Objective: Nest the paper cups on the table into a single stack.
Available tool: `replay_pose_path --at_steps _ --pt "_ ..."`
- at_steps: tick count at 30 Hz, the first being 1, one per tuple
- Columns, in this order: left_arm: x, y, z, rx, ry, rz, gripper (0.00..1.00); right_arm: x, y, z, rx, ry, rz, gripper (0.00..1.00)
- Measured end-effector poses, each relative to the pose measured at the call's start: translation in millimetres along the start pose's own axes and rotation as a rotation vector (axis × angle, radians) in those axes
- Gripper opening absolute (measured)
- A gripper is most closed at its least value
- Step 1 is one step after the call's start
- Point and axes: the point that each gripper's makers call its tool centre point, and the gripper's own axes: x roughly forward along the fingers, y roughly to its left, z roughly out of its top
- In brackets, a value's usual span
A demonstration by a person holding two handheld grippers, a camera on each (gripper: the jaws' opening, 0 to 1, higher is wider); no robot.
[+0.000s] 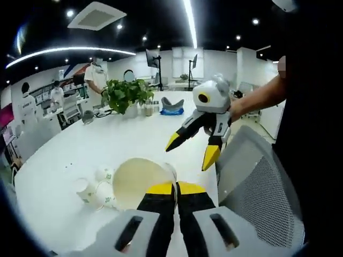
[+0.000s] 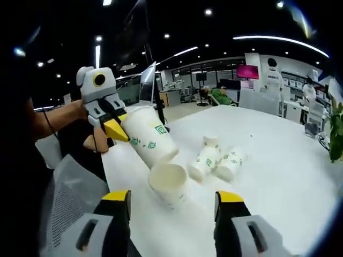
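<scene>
Paper cup clenched in my left tool, tilted mouth-down toward the loose cup for nesting; right tool gapes, waiting above the bench.

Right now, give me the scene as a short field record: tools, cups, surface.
left tool: shut on the rim of the held cup, lifted and tilted above the table
right tool: open, holding nothing, close to the lone cup
lone cup: on its side at the table edge, mouth toward the right tool
other cups: small cluster lying on their sides farther in
table: white
stack: not yet formed
</scene>
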Motion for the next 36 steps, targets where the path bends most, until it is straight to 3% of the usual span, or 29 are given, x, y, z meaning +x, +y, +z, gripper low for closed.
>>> replay_pose_path --at_steps 3,16,29,36 --pt "5 0.1 -6.8 0.027 0.051 0.005 0.0 -4 -2 -1.0 -0.003 -0.006 -0.027 0.7" --pt "17 0.9 -18.9 0.073 0.148 -0.028 0.0 -16 -13 -6.2 -0.016 -0.014 -0.094 0.82" --pt "29 5.9 -31.7 0.136 0.273 -0.026 0.0 -33 -22 -11.8 -0.01 -0.022 -0.145 0.88" --pt "33 5.2 -36.7 0.129 0.308 -0.028 0.0 -37 -20 -19.3 -0.003 -0.007 -0.153 0.89"
